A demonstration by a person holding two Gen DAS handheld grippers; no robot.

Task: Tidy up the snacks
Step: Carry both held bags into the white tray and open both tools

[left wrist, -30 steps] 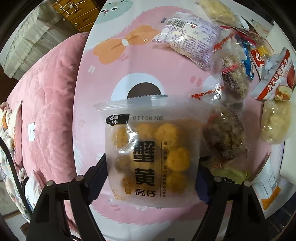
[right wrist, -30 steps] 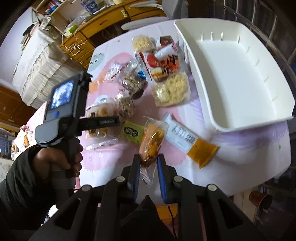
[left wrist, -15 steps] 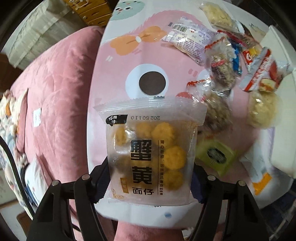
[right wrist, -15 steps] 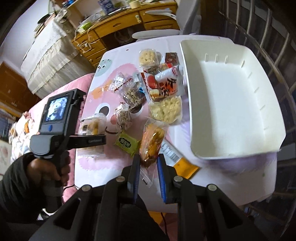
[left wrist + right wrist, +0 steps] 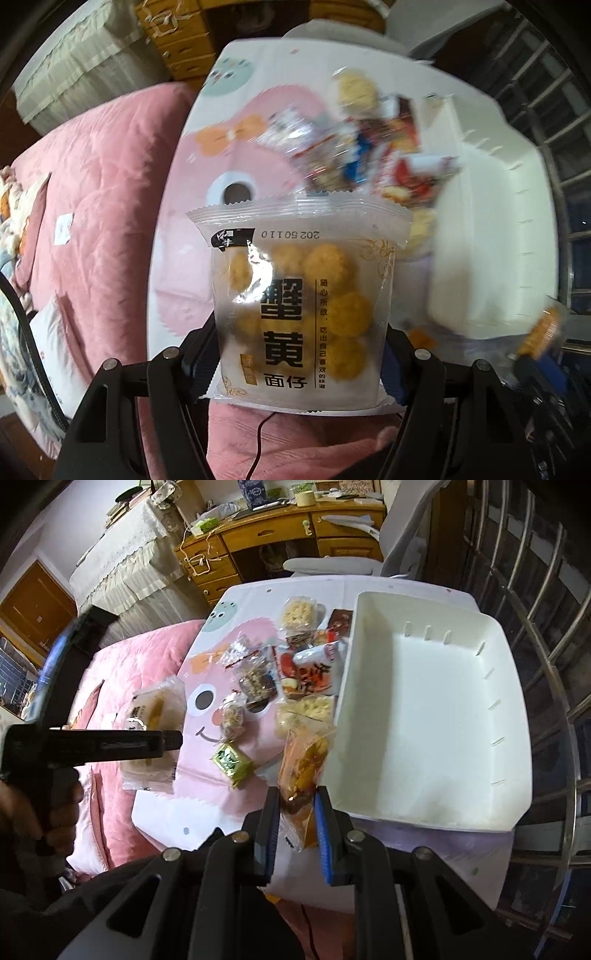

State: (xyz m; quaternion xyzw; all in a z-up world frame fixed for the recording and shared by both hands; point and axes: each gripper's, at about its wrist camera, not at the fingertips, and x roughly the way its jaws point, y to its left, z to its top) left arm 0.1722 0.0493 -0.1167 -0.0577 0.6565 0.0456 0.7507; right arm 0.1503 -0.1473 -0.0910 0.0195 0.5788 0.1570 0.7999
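Left wrist view: the left gripper (image 5: pixel 295 354) is clasping a clear bag of yellow balls (image 5: pixel 301 299) above the table's (image 5: pixel 221 92) left edge; the right gripper (image 5: pixel 295 812) is pinching an orange snack bag (image 5: pixel 304 764) beside the white bin (image 5: pixel 436 716).

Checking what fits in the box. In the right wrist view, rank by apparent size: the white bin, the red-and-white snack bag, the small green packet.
1. white bin
2. red-and-white snack bag
3. small green packet

One white tray (image 5: pixel 424 709), two held snack packets (image 5: pixel 303 295), one green packet (image 5: pixel 231 758)

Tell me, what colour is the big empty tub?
White; the tub shows best in the right wrist view.
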